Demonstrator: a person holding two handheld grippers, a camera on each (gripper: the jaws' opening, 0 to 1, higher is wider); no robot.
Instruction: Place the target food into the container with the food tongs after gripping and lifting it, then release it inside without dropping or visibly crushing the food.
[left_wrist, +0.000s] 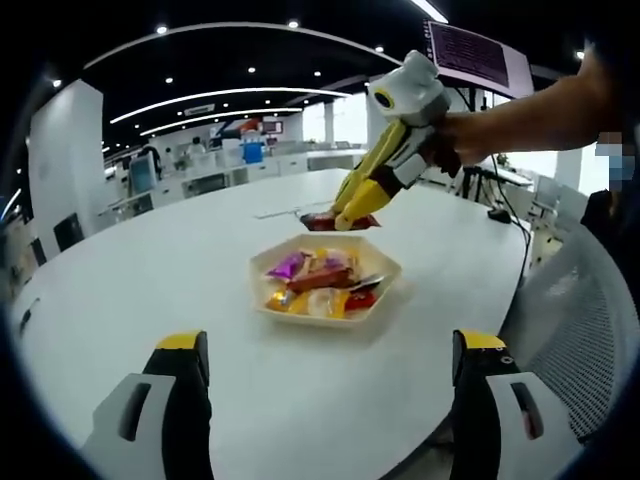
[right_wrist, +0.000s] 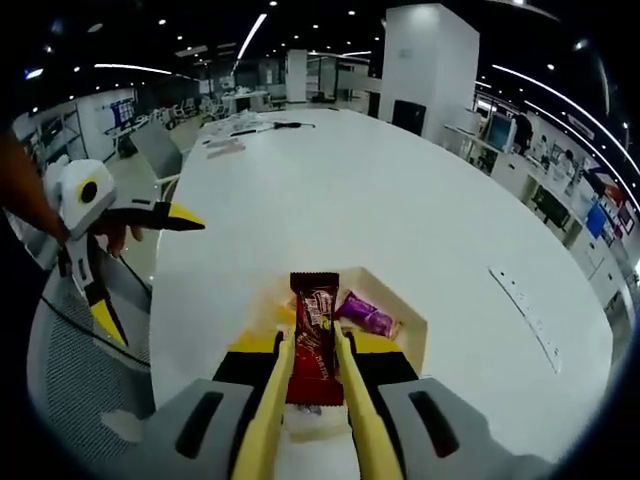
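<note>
A cream hexagonal tray (left_wrist: 389, 267) sits mid-table holding several wrapped snacks. My right gripper (left_wrist: 404, 152) comes in from the upper right, shut on yellow food tongs (left_wrist: 364, 187), and the tongs pinch a red snack packet (left_wrist: 336, 221) just beyond the tray's far rim. In the right gripper view the tongs (right_wrist: 271, 402) run between the jaws of my right gripper (right_wrist: 312, 352) and hold the red packet (right_wrist: 313, 328) above the tray (right_wrist: 411, 322), beside a purple packet (right_wrist: 365, 315). My left gripper (left_wrist: 330, 345) stands open near the table's edge, and appears again (right_wrist: 145, 268) at the left.
The large white oval table (right_wrist: 400, 200) has free room all around the tray. A grey mesh chair (left_wrist: 572, 320) stands at its edge. Cables and small items (right_wrist: 250, 128) lie at the far end. A person's arm (left_wrist: 530, 112) carries the right gripper.
</note>
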